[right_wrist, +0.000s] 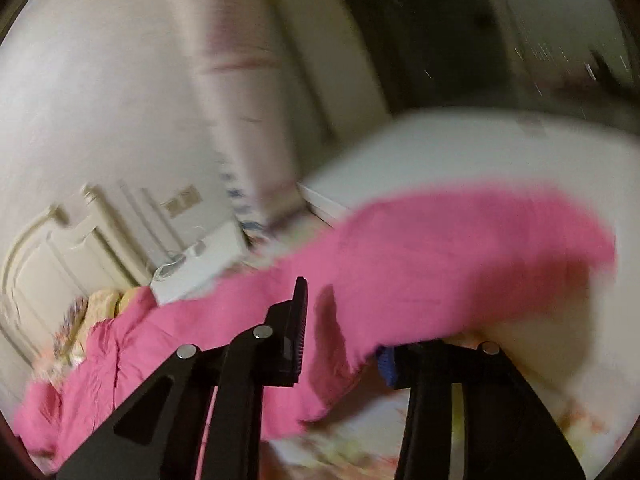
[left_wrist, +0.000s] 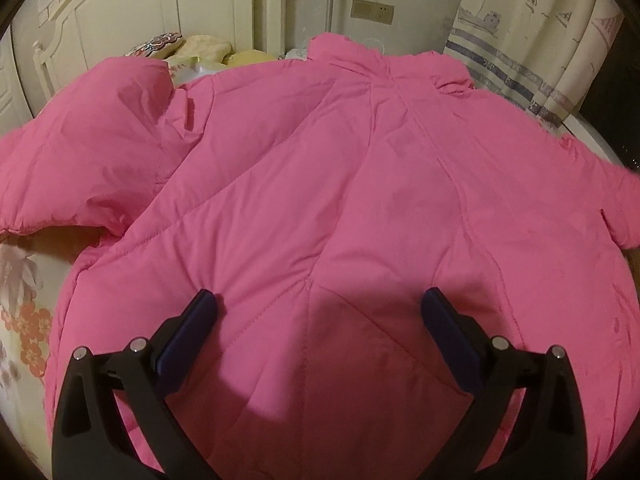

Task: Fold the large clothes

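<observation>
pink puffer jacket [left_wrist: 320,184] spread back-up on floral bedsheet [left_wrist: 24,312]. left gripper [left_wrist: 320,312] hovers over hem, jaws spread, nothing held. right gripper [right_wrist: 344,344] closing around sleeve [right_wrist: 460,264], grip unclear in blur. probably light, squishy, slippery; better pinched at seams or cuff.

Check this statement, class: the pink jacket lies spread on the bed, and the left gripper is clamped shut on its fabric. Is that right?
Not quite. The left wrist view shows the left gripper open, fingers wide apart over the pink jacket, which does lie spread on the bed.
</observation>
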